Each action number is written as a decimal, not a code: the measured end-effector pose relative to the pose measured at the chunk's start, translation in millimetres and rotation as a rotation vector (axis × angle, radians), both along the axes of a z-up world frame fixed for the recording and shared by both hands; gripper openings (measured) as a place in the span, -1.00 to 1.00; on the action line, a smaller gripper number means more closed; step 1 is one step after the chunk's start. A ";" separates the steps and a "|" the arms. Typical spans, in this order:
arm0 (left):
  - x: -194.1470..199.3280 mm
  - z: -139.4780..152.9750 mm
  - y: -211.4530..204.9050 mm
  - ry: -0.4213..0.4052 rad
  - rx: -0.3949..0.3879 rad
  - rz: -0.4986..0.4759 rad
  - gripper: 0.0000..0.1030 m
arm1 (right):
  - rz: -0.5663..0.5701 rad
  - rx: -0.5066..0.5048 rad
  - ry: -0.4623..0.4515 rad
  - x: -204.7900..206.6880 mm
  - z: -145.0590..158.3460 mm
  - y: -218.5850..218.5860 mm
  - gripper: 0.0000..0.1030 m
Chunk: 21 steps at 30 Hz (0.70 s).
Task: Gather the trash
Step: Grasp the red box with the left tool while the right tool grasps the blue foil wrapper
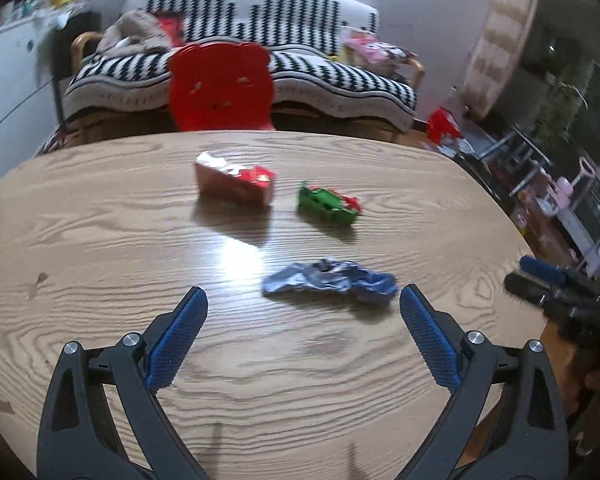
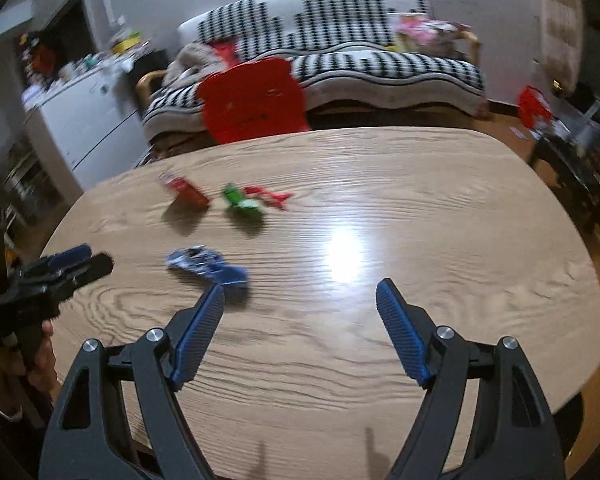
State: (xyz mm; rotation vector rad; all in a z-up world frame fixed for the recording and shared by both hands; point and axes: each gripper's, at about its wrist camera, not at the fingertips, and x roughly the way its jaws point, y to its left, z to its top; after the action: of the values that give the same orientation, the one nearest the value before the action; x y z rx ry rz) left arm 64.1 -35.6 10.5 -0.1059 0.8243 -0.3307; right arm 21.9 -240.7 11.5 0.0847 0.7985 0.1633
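Through the left wrist camera, your left gripper [image 1: 302, 300] hangs over the near part of the wooden table [image 1: 100, 216] with its jaws spread wide and nothing between them. The blue wrapper [image 1: 328, 280] lies crumpled just beyond the blue pads, nearer the right-hand one. Farther off sit the red-and-silver packet [image 1: 234, 182] and, to its right, the green-and-red wrapper [image 1: 328, 204], apart from each other. Your right gripper [image 1: 534, 278] shows at the right edge, past the table rim. A red chair [image 1: 220, 84] stands behind the table, with a striped sofa [image 1: 332, 72] beyond it.

Through the right wrist camera, your right gripper [image 2: 300, 292] also stands wide and empty above bare table [image 2: 440, 220]. The blue wrapper [image 2: 206, 266] lies just beyond its left finger, not touching it as far as the blur allows. The red-and-silver packet [image 2: 186, 192] and the green-and-red wrapper [image 2: 246, 202] lie farther back on the left. Your left gripper [image 2: 84, 260] appears at the left edge, held in your hand [image 2: 40, 364]; from this side you cannot tell its gap.
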 end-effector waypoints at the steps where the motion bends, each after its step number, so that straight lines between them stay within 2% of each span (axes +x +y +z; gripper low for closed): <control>1: 2.3 -0.1 2.5 0.005 -0.002 0.008 0.82 | 0.030 -0.013 0.002 3.5 -3.5 11.6 0.48; 5: 7.4 -3.2 12.3 0.005 0.028 0.030 0.82 | 0.092 -0.038 0.008 12.1 -13.9 33.9 0.47; 9: 16.3 -6.0 19.8 0.002 0.041 0.061 0.82 | 0.103 -0.033 0.008 19.0 -18.8 39.3 0.47; 15: 47.7 -17.2 30.6 0.049 -0.012 0.145 0.82 | 0.114 -0.029 0.030 29.2 -29.1 40.5 0.47; 21: 87.0 -28.6 19.0 0.096 -0.067 0.209 0.82 | 0.164 -0.033 0.060 42.6 -44.8 52.1 0.47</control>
State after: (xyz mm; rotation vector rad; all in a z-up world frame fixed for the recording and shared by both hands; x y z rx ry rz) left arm 151.1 -16.6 -18.1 -0.2704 0.8893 -0.1570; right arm 64.5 -188.6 -33.3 -0.0072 0.8674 0.3043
